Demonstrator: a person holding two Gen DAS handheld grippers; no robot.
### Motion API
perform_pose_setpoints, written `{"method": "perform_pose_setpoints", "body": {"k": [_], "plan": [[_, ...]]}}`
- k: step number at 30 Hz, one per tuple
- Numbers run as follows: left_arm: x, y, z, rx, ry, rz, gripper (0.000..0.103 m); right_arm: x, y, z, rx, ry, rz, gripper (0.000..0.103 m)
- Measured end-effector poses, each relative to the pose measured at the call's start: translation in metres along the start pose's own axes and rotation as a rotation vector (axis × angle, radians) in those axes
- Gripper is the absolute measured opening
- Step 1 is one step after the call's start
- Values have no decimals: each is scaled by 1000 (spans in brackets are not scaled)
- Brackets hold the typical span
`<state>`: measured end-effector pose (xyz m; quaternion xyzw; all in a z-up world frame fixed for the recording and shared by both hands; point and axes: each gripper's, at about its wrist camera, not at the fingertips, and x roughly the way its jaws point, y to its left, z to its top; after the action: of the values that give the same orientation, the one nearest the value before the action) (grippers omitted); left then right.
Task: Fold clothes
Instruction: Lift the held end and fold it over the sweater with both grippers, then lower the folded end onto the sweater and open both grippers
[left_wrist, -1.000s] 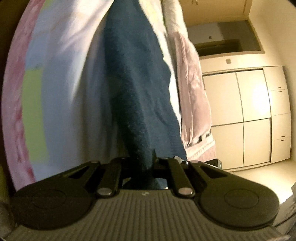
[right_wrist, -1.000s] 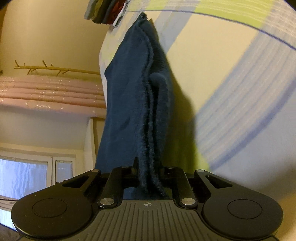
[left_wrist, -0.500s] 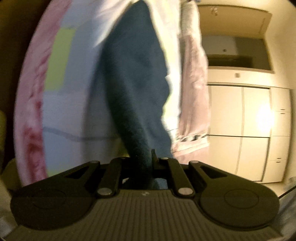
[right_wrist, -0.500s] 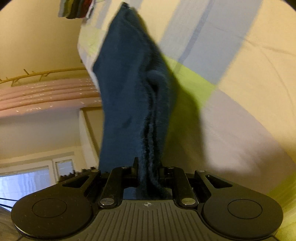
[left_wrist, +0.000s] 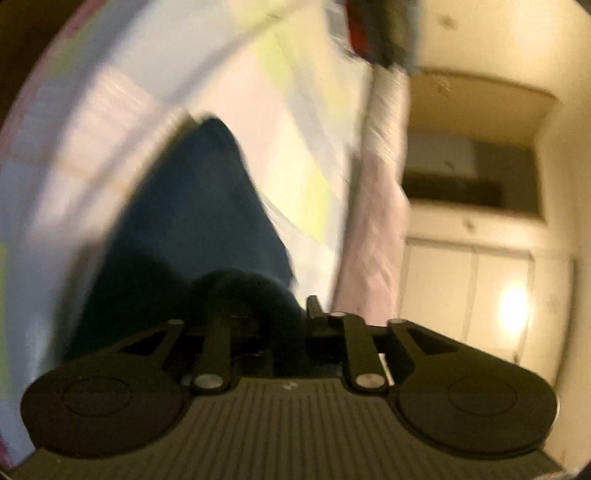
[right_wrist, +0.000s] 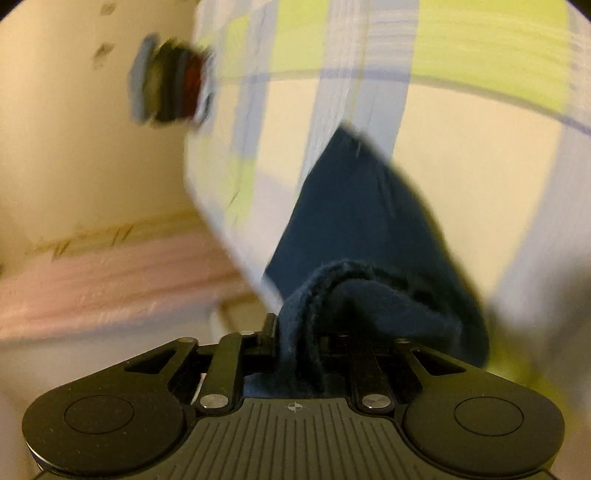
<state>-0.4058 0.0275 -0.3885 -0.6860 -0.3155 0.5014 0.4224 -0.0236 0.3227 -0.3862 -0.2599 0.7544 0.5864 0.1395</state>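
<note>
The left claw (left_wrist: 273, 325) is clenched on a bunched edge of the dark blue garment (left_wrist: 207, 221), which rises from between the fingers toward 11 o'clock and narrows to a blurred corner against the checked bedsheet (left_wrist: 110, 122). The sheet fills the frame from 8 to 1 o'clock; its edge runs down at 1 o'clock beside a pink cover (left_wrist: 376, 229). Past that, from 2 to 4 o'clock, lies open room up to pale cupboard doors (left_wrist: 480, 295).

The right claw (right_wrist: 299, 339) grasps the same garment (right_wrist: 362, 221) by a thick folded hem that loops over toward 3 o'clock. The cloth tapers to a corner at 12 o'clock, lying on the sheet (right_wrist: 480, 147). The sheet's edge falls away at 10 o'clock, where a stack of folded clothes (right_wrist: 170, 81) sits, blurred. From 7 to 10 o'clock there is a bare wall and pink fabric (right_wrist: 110, 280).
</note>
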Motion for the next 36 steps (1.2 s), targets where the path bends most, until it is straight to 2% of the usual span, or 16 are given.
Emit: {"method": "perform_pose_setpoints", "body": {"k": [3, 7, 8, 9, 11, 13, 15, 19, 22, 25, 26, 27, 28, 29, 32, 36], "plan": [[11, 10, 22, -52, -22, 31, 24, 27, 6, 32, 64, -64, 23, 38], [8, 10, 32, -39, -4, -12, 27, 28, 3, 36, 55, -178, 162, 70], [4, 10, 33, -33, -12, -40, 32, 22, 3, 35, 36, -214, 190, 70], [-1, 12, 34, -40, -32, -84, 47, 14, 4, 35, 8, -249, 207, 70], [-12, 14, 34, -51, -114, -181, 59, 1, 12, 33, -86, -293, 205, 70], [-22, 12, 34, -30, -167, -207, 60, -14, 22, 27, -224, -311, 165, 70], [-28, 4, 35, 58, -167, -144, 60, -19, 37, 20, -399, -294, 63, 70], [-17, -22, 28, 445, -73, 110, 60, -9, 44, 3, -693, -204, -147, 70], [0, -30, 21, 635, -28, 182, 60, 8, 38, -3, -811, -138, -223, 70], [18, -30, 20, 732, -4, 219, 56, 24, 36, 2, -837, -126, -228, 70], [23, -29, 21, 741, 1, 226, 51, 30, 36, 5, -839, -125, -221, 68], [25, -27, 23, 745, 12, 211, 31, 34, 37, 6, -845, -125, -218, 60], [28, -25, 25, 749, 22, 195, 17, 38, 38, 6, -856, -126, -218, 27], [31, -23, 26, 751, 32, 182, 8, 41, 40, 4, -876, -137, -222, 14], [30, -21, 28, 754, 22, 165, 7, 45, 48, 2, -934, -173, -236, 13], [11, -21, 36, 707, -78, 101, 7, 36, 57, -4, -994, -261, -242, 4]]}}
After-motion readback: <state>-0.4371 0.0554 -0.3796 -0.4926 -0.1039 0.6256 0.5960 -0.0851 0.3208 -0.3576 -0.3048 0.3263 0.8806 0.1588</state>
